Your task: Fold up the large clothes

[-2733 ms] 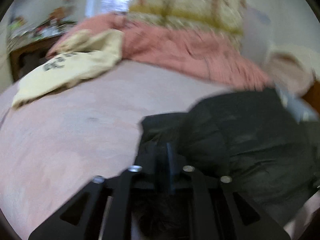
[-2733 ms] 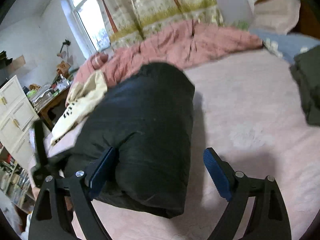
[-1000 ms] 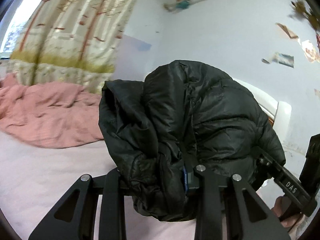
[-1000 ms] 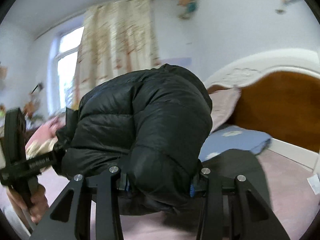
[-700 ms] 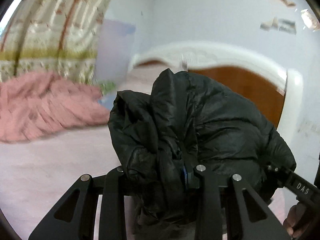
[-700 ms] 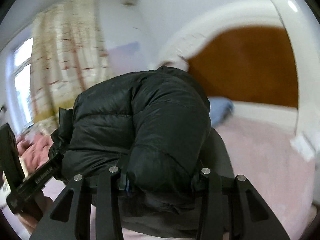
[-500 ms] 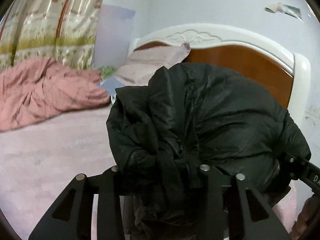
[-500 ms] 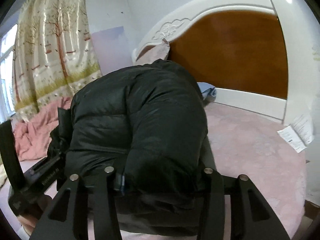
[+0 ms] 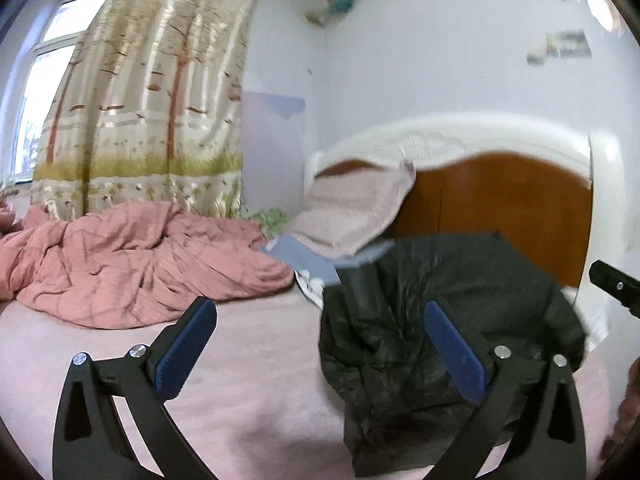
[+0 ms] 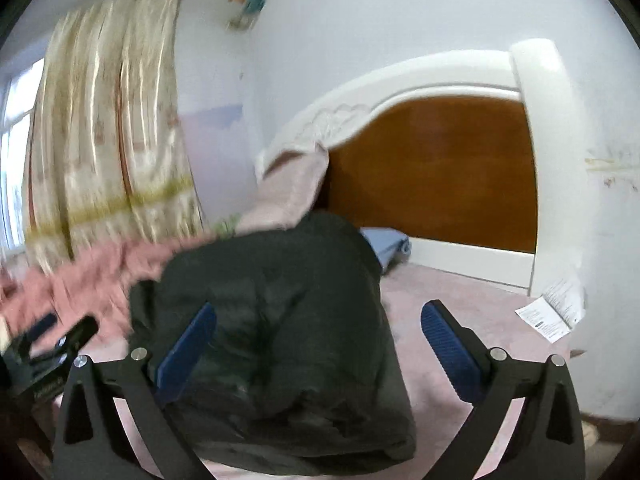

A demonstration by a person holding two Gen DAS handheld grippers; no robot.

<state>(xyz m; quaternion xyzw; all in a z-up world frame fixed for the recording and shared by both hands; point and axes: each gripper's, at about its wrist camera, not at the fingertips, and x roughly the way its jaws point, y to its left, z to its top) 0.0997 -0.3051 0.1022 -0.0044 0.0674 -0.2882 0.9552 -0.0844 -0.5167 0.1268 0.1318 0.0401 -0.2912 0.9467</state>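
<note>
Both my grippers are spread wide, holding nothing: left gripper [image 9: 320, 338], right gripper [image 10: 320, 338]. The black jacket [image 9: 452, 344] lies bundled on the pink bed [image 9: 256, 392], near the headboard [image 9: 512, 208] and pillow [image 9: 352, 208].

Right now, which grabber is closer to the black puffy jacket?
Right. The right gripper is open straddling the black puffy jacket; the left gripper is open with the jacket mostly off to its right side.

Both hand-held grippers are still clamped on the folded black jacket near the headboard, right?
No. Both wrist views show the left hand-held gripper and right hand-held gripper open, jaws spread. The black jacket lies released on the bed near the headboard.
</note>
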